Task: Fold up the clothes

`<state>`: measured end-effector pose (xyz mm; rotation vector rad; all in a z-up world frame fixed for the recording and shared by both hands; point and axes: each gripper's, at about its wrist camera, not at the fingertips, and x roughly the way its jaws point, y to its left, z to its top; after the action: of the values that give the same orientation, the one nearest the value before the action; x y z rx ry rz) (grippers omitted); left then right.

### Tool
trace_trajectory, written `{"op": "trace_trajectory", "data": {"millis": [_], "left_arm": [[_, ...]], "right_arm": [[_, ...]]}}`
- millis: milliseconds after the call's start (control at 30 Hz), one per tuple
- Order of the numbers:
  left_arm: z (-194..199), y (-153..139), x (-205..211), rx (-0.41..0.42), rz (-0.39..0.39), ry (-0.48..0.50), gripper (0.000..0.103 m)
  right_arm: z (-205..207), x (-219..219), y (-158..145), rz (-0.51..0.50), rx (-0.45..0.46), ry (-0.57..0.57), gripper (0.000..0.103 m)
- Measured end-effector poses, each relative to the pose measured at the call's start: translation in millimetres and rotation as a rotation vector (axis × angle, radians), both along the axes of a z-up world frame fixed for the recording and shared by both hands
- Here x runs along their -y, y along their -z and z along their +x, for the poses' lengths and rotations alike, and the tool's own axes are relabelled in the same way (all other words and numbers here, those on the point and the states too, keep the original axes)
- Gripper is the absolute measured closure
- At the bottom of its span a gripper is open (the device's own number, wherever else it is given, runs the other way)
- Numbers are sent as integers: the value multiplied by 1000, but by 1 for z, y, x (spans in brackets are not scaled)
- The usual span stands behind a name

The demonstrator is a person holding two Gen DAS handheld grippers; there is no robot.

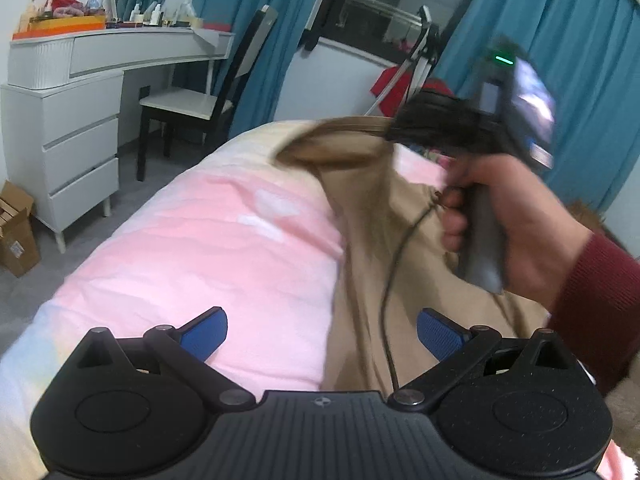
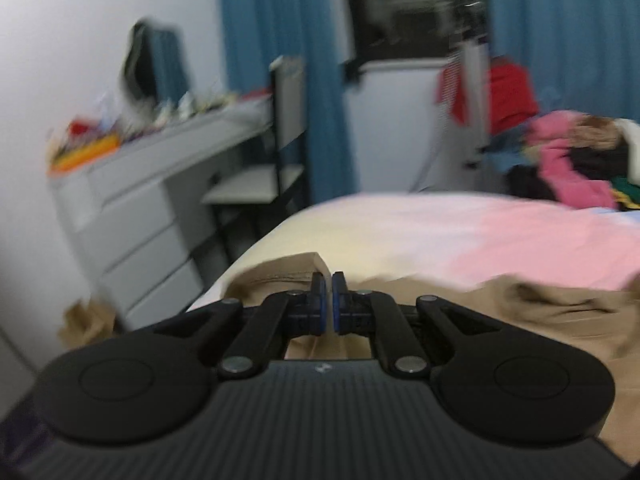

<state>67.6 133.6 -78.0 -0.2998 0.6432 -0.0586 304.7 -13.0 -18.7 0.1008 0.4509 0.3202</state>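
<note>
Garment (image 1: 372,216), tan, lying rumpled across the pink bedspread (image 1: 208,248) in the left wrist view, one edge being lifted clear of the bed. Left gripper (image 1: 322,330) hovering low over the bed with blue pads (image 1: 204,334) standing wide apart, nothing between them touching either pad; tan cloth running up just inside the right-hand pad, a thin dark cord (image 1: 390,280) trailing down over it. Right gripper (image 1: 394,130) appearing further off as a dark smear clamped on the raised hem, gripped by a hand (image 1: 516,220) in a dark red sleeve (image 1: 596,312); fingertips there lost in motion blur. White dresser (image 1: 64,128) and chair (image 1: 200,104) standing beside the bed.

Right gripper (image 2: 327,306) in its own view showing fingers drawn together, a pale sliver of fabric pinched between the pads. Garment (image 2: 520,312) bunching beneath and to the right of the fingers, its far corner peaking just past the tips. Whole frame smeared; heap of mixed clothes (image 2: 572,160) at the bed's far right hard to sort into single items, garment's lower part cut off behind the gripper body.
</note>
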Motion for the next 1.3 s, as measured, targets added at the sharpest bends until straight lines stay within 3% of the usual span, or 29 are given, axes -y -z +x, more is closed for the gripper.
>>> {"op": "trace_trajectory", "data": {"millis": [100,200,367,467,600,633,667,700,767,800,900,1067,1200,1233,1267,1300], "left_arm": [[-4,-3,5,16,-6,8,1],[-2,-3,13,20,14,24,1],[3,0,28,29,45,67,1],[6,1,34,38,66,85,1],[8,2,40,29,86,98,1],[7,2,40,30,85,101,1],[5,2,41,32,84,105,1],[4,1,42,34,83,108,1],[3,1,44,37,81,115,1],[2,1,45,37,82,117,1],[4,3,44,31,83,110,1],[6,6,40,18,75,97,1],[8,6,41,12,75,103,1],[8,6,40,10,74,105,1],[8,6,40,8,69,106,1],[8,6,39,7,63,107,1]], "right_arm": [[-14,54,-10,65,28,112,97],[-28,109,2,111,3,247,97],[-42,186,56,166,-151,421,97],[-49,207,85,174,-234,424,96],[-65,208,82,145,-214,354,94],[-68,204,77,113,-193,334,89],[-71,200,73,81,-171,315,75],[-73,193,67,53,-134,288,49],[-77,180,55,5,-52,222,24],[-80,171,51,-16,-10,180,21],[-73,143,48,-60,0,57,22],[-40,94,65,-165,-97,-73,21],[-30,73,76,-246,-116,-72,23],[-32,74,74,-244,-91,-47,29],[-34,75,71,-242,-65,-21,54],[-35,77,68,-238,-54,7,67]]}}
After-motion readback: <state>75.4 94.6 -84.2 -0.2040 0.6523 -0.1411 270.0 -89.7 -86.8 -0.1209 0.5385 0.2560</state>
